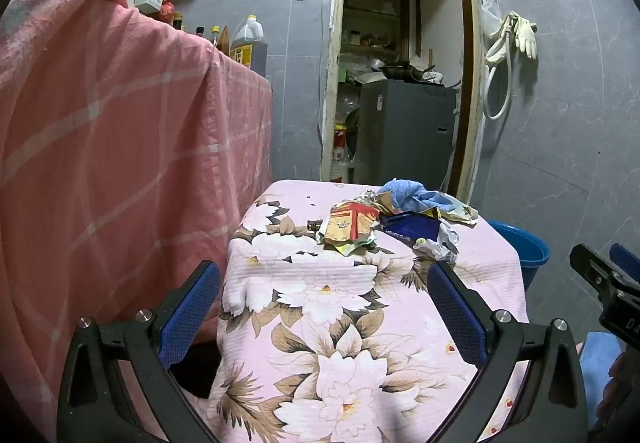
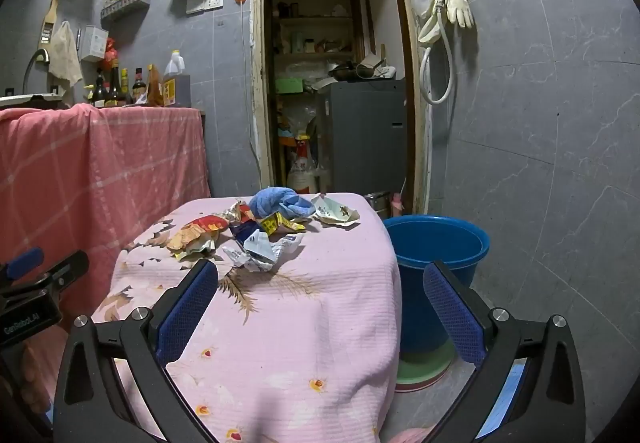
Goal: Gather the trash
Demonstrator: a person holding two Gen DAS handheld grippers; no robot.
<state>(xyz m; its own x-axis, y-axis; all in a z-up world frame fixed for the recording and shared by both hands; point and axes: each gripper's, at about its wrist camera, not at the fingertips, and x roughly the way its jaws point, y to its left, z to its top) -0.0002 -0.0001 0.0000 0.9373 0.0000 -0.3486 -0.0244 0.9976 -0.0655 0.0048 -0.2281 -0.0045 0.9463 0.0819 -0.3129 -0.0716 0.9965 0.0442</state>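
Observation:
A pile of trash lies at the far end of a small table under a pink floral cloth (image 1: pixel 320 303) (image 2: pixel 280 315): an orange-red wrapper (image 1: pixel 352 223) (image 2: pixel 196 233), a dark blue packet (image 1: pixel 412 227) (image 2: pixel 246 229), crumpled white paper (image 1: pixel 440 247) (image 2: pixel 260 249), a yellow wrapper (image 2: pixel 280 223), a pale torn packet (image 2: pixel 336 215). A blue cloth (image 1: pixel 412 195) (image 2: pixel 280 203) lies among them. A blue bucket (image 2: pixel 436 247) (image 1: pixel 524 247) stands on the floor right of the table. My left gripper (image 1: pixel 324 283) and right gripper (image 2: pixel 320 283) are open and empty, short of the pile.
A counter draped in pink checked cloth (image 1: pixel 120 143) (image 2: pixel 100 163) stands to the left, with bottles (image 2: pixel 120 87) on it. An open doorway (image 2: pixel 332 83) with a grey appliance (image 1: pixel 404 131) lies behind the table. Gloves and a hose (image 2: pixel 444 19) hang on the tiled wall.

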